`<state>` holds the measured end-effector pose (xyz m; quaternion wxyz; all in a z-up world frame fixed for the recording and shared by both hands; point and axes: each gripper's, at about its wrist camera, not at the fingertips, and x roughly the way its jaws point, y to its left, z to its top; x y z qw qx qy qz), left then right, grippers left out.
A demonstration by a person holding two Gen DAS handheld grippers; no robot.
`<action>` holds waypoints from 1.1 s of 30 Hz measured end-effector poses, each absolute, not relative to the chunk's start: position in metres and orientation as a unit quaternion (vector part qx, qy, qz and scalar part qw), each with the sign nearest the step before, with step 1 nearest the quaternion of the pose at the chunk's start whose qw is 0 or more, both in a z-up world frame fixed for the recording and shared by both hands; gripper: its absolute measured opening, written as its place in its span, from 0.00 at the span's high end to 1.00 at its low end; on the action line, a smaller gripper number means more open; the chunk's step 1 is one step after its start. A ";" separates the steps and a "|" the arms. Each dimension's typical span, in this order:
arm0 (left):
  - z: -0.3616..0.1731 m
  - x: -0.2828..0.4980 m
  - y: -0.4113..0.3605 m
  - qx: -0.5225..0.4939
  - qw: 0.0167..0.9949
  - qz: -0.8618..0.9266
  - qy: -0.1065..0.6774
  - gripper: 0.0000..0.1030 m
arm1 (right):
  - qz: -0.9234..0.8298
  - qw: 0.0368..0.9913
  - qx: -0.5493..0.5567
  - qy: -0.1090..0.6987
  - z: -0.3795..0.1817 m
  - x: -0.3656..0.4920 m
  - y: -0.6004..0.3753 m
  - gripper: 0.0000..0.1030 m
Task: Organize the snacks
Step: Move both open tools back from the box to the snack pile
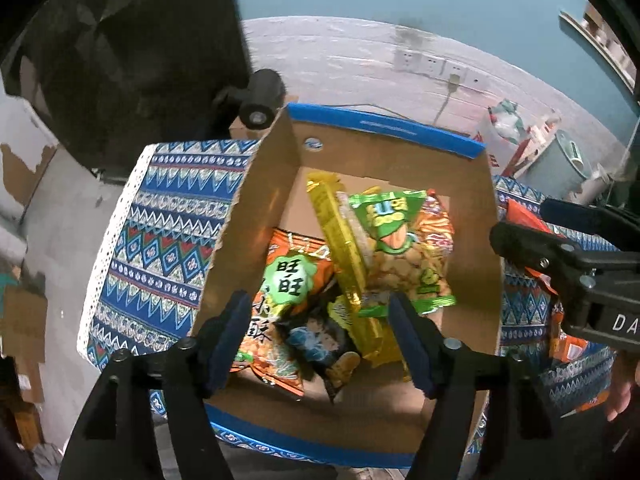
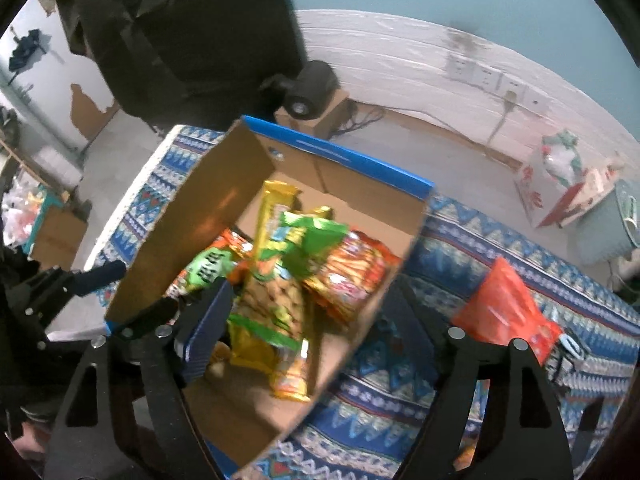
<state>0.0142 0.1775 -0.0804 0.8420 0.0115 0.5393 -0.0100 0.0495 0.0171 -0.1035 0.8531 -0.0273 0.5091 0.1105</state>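
Snack packets: green-and-orange bag, long yellow wrapper, orange bag, all inside open brown cardboard box with blue rim on patterned blue cloth. Left gripper over the box, jaws open, empty. Right wrist view, blurred: right gripper apparently open, straddling the box's right wall; red-orange packet on cloth, right.

"旺旺" — orange snack bag

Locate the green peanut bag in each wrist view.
Left wrist: green see-through peanut bag right of centre inside the brown cardboard box with blue rim, beside the long yellow wrapper.
Right wrist: same bag centre, blurred, in the box.
Shared landmark: the box's blue far rim.
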 end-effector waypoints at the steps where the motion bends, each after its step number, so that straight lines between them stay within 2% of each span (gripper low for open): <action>1: -0.079 0.014 0.175 0.012 0.842 -0.014 0.538 0.27 | 0.106 0.854 -0.029 0.509 -0.102 0.047 0.013 0.21; 21: -0.080 -0.001 0.088 0.034 0.825 -0.091 0.557 0.27 | 0.018 0.856 -0.001 0.517 -0.102 -0.016 -0.096 0.20; 33: -0.089 -0.011 0.025 0.075 0.811 -0.129 0.566 0.26 | -0.049 0.839 0.036 0.541 -0.133 -0.047 -0.174 0.20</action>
